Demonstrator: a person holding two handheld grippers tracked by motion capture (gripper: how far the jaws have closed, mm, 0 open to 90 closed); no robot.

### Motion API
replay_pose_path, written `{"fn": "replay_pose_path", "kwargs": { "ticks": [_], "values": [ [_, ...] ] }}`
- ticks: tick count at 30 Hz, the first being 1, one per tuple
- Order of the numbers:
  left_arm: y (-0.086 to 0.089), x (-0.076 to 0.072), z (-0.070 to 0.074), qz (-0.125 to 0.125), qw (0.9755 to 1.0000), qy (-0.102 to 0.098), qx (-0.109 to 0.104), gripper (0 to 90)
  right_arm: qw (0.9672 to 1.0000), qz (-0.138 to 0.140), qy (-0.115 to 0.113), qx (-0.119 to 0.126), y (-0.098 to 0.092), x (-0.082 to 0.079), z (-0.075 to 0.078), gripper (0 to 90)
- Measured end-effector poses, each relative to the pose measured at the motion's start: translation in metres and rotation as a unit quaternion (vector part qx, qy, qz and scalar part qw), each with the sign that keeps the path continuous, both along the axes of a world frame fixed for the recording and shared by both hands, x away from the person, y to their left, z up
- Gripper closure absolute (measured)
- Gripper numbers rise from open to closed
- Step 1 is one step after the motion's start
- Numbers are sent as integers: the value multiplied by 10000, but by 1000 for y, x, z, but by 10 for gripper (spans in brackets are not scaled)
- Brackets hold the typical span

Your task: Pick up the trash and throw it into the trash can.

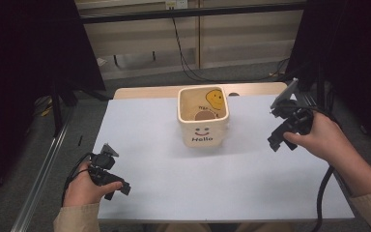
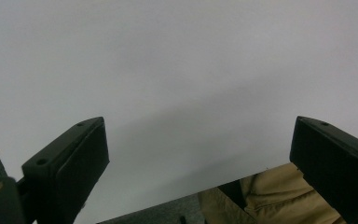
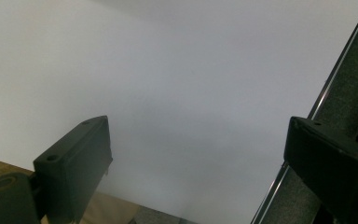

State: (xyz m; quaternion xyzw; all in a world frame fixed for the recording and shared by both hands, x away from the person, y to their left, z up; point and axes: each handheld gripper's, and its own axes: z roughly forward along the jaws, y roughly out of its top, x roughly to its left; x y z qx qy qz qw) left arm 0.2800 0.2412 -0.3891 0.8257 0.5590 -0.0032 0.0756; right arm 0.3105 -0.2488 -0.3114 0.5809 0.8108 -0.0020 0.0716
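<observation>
So both grippers are sitting idle with nothing in them: the left gripper (image 1: 118,189) is down at the near left corner of the table (image 1: 140,145) with its jaws spread wide, and the right gripper (image 1: 278,142) hovers at the right edge, jaws spread wide too. The gripper views back that up, just bare white tabletop between the black jaws. The thing they'd be going for is the box (image 1: 203,123), a cream square container with "Hello" and a smiley on the front, standing upright around the middle of the table, toward the far side, well apart from both grippers. There's something brown inside it at the bottom and a yellow smiley shape against its far wall, though I can't really tell what either is from this angle. My read is that this is the very start, nothing reached for yet. Next move would be bringing a gripper in over the open top or up to a wall of the box, and the right one is nearer. Plenty of open room on the white surface either side. Only things to watch are the right table edge under that gripper and the near edge by the left hand (image 1: 84,188).
</observation>
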Motion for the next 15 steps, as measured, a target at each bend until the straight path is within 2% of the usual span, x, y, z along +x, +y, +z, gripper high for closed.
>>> {"fn": "replay_pose_path", "kwargs": {
  "ticks": [2, 8, 10, 11, 15],
  "values": [
    [-1, 0, 0, 41, 10000, 35, -56, 43, 10000, -18, 52, 35, -4, -5, -11, 75],
    [0, -1, 2, 22, 10000, 34, -68, 43, 9999, -21, 111, -111, -14, -19, -41, 79],
    [1, -1, 2, 47, 10000, -14, -54, 43, 9998, -85, 164, -24, -20, -26, -54, 78],
    [1, -1, 2, 49, 10000, -2, -84, 43, 9998, -85, 164, -24, -20, -26, -54, 78],
    [3, 0, 3, -6, 10000, -23, -16, 43, 9989, -350, 280, -126, -31, -36, -74, 77]
  ]
}}
